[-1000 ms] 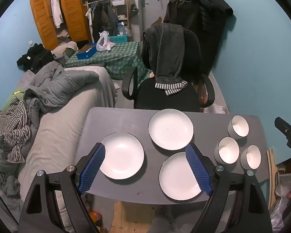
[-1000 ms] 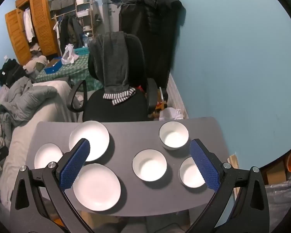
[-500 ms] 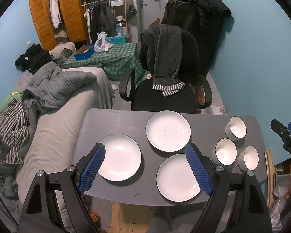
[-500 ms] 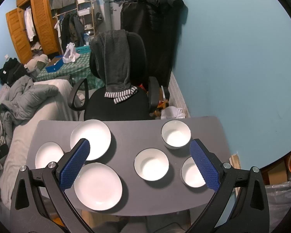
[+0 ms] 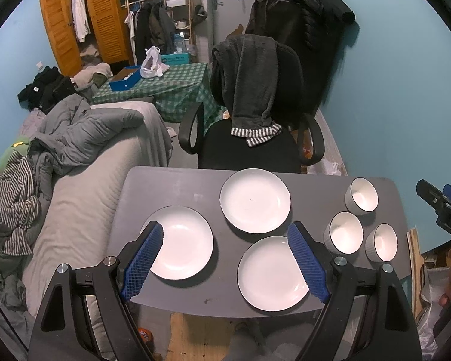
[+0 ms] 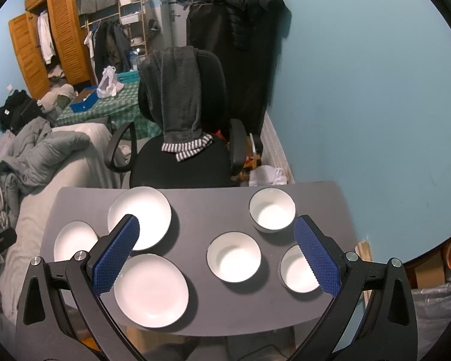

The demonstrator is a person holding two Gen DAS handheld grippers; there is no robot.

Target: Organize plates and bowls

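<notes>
Over the last second I have drifted both views slightly; plates [image 5: 254, 200] and bowls [image 6: 234, 260] sit unmoved. Left gripper [image 5: 225, 263] and right gripper [image 6: 216, 254] hang released, empty; no stacking begun.

black tongs [image 5: 225, 263] with blue textured pads [image 5: 142, 258] and silver screws [image 5: 62, 268].

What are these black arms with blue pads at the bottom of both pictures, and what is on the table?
Each is a hand-held claw with a camera looking along its two fingers. One picture is from the left claw, the other from the right claw. Both are open, holding nothing, above the grey table. On it lie three white plates and three white bowls, none stacked.
</notes>
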